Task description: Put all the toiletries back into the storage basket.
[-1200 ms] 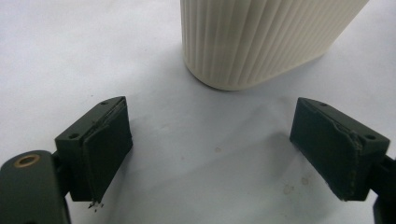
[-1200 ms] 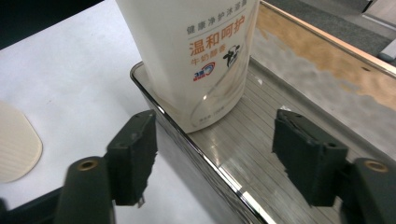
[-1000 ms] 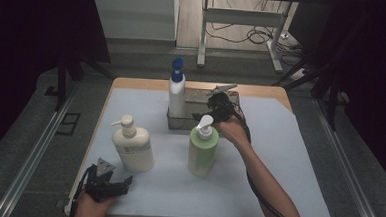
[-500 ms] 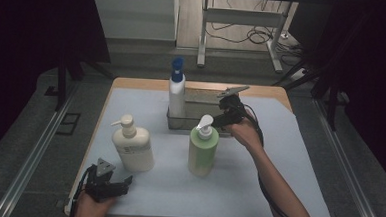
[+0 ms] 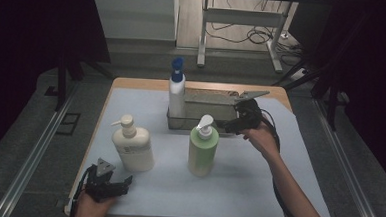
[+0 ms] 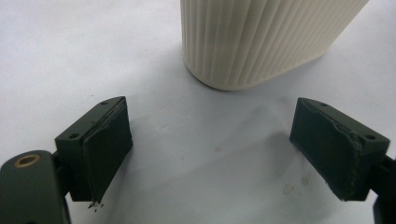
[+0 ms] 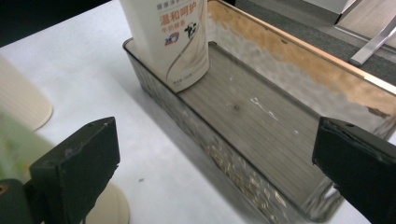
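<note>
The green pump bottle (image 5: 201, 152) stands mid-worktop, just before the tray (image 5: 207, 123). Probably heavy, stiff and slippery, it is best taken across the body below the pump. The right tool (image 5: 236, 122), jaws just opened and empty, is beside it; the left tool (image 5: 108, 185) is spread.

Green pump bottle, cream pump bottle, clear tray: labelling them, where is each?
Green pump bottle (image 5: 201, 154), high view, body.
Cream pump bottle (image 5: 134, 148), high view, body.
Clear tray (image 7: 261, 121), right gripper view, floor.

A white sheet (image 5: 256, 192) is covering the wooden tabletop (image 5: 147, 83). Dark curtains (image 5: 29, 40) are flanking it. Grey floor (image 5: 134, 45) is extending behind, where a metal frame (image 5: 235, 20) is standing among cables (image 5: 255, 36).
</note>
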`<state>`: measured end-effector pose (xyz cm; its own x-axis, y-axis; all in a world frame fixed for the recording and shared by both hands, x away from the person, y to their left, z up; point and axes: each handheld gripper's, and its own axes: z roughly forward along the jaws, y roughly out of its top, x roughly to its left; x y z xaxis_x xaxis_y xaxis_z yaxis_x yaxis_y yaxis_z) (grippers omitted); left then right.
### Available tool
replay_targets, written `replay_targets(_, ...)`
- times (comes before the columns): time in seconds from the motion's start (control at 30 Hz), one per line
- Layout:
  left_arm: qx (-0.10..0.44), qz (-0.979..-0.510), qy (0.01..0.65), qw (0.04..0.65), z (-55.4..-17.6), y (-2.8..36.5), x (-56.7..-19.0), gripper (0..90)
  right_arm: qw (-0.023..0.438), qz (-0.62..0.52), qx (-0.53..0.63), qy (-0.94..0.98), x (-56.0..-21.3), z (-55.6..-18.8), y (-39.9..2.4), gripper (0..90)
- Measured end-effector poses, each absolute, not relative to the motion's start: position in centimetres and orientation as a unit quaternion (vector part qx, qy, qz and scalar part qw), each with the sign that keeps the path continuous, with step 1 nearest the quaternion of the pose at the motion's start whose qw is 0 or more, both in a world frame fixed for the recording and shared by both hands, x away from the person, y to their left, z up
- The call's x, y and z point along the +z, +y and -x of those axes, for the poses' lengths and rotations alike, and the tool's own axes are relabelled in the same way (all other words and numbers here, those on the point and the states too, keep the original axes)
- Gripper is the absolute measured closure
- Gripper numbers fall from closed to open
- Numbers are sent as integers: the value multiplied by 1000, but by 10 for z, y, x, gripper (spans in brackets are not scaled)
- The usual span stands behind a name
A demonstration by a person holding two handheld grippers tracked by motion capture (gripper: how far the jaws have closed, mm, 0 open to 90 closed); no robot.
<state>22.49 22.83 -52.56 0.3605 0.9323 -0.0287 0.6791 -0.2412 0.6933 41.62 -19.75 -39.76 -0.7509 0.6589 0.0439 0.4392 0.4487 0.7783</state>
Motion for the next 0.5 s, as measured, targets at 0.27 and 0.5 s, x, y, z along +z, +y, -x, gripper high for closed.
replay_targets(0.27, 200, -762, 529, 316, -225, 228, -526, 125, 130, -327, 415, 839, -398, -400, -218, 0)
replay_targets(0.5, 200, -762, 529, 316, -225, 228, -526, 126, 124, -329, 404, 845, -406, -383, -228, 16)
